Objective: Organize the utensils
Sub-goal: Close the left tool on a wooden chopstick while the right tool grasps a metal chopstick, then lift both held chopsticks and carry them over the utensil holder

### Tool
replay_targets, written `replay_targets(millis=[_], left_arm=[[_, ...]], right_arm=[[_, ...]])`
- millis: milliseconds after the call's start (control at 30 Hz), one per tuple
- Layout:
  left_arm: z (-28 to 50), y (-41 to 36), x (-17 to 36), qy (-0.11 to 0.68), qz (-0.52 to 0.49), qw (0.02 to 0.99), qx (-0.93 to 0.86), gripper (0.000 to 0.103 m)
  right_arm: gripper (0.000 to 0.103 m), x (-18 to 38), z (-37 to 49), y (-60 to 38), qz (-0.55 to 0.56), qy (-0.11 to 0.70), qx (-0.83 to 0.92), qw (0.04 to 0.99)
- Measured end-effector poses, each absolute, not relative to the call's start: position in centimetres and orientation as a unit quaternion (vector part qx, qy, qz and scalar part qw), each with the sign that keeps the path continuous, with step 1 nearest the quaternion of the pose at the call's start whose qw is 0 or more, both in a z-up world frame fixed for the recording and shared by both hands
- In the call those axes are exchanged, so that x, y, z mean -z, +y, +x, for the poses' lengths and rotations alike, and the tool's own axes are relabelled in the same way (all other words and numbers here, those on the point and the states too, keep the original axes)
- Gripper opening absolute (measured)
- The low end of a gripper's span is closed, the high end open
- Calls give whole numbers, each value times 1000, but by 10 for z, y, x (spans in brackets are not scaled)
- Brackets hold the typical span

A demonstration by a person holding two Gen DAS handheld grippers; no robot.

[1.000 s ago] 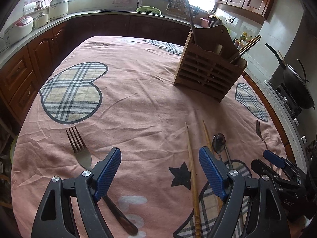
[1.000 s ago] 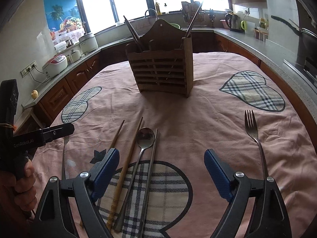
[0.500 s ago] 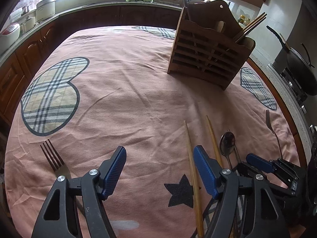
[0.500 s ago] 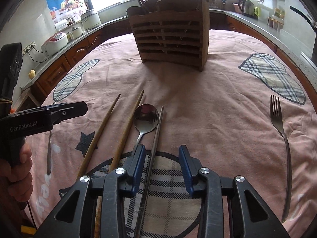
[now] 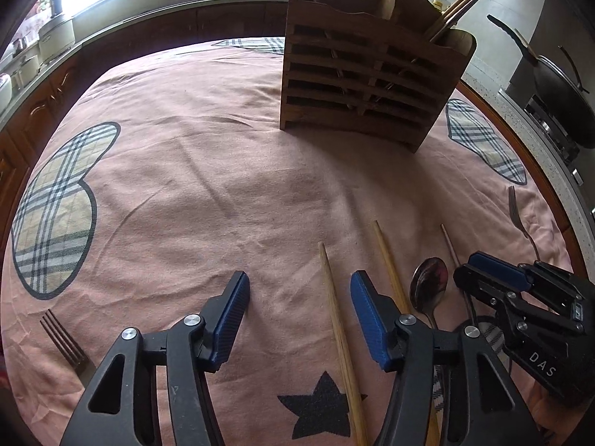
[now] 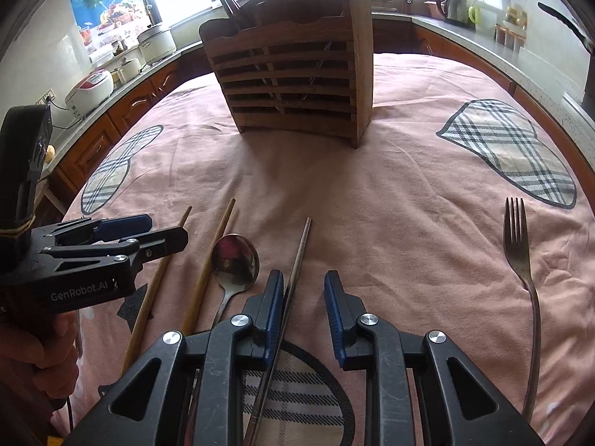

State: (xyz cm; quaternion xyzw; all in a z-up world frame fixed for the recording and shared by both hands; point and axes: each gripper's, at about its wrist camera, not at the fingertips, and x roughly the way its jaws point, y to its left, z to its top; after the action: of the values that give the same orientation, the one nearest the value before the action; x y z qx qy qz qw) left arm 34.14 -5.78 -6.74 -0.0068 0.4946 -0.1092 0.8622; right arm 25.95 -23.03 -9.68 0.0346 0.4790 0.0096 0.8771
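On the pink cloth lie two pale wooden chopsticks [image 5: 334,316] [image 5: 386,260], a metal spoon [image 5: 427,286] and a dark chopstick [image 6: 297,260]. My left gripper [image 5: 297,316] hangs low over the cloth with its jaws closing. The left pale chopstick lies between them, near the right pad and untouched. My right gripper [image 6: 303,304] is closing too. The dark chopstick runs between its pads, against the left one, with a gap to the right pad. A slatted wooden utensil holder [image 6: 293,81] stands behind, with chopsticks in it.
One fork [image 6: 520,252] lies to the far right, another fork [image 5: 63,342] at the left edge. The right gripper [image 5: 465,265] sits close beside the left one. A hand [image 6: 41,342] holds the left gripper [image 6: 167,228]. Counters, a wok and cookers ring the table.
Both grippers moved forward and down toward the utensils, and both narrowed their jaws. The left one shifted right over the pale chopstick. The right one now straddles the dark chopstick.
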Motion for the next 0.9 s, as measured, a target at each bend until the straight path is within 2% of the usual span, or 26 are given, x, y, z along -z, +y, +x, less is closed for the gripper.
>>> replay_targets(millis=[167,233,367,400,467,633,900], left_arm=[[342,-69,70,488,31,866,107,51],[341,-74,71,483,52,868,104,46],[339,-76,71,481,52,867,120,10],[339,-75,71,482,47,866,124,9],[339,-70,70,484,34,865,129,7],[328,-51,54,482,-9,864,145,4],[294,-21,5,440,-58,882,157,4]], right_arm=[[23,100,273,-231,32,477,-11,878],[23,101,279,-230,28,476,-12,879],[23,102,285,-225,5,473,-11,881],[22,102,286,-224,-1,472,-9,881],[8,102,286,-225,1,474,-8,881],[6,91,278,-240,54,467,-22,882],[4,41,253,-247,92,418,-41,903]])
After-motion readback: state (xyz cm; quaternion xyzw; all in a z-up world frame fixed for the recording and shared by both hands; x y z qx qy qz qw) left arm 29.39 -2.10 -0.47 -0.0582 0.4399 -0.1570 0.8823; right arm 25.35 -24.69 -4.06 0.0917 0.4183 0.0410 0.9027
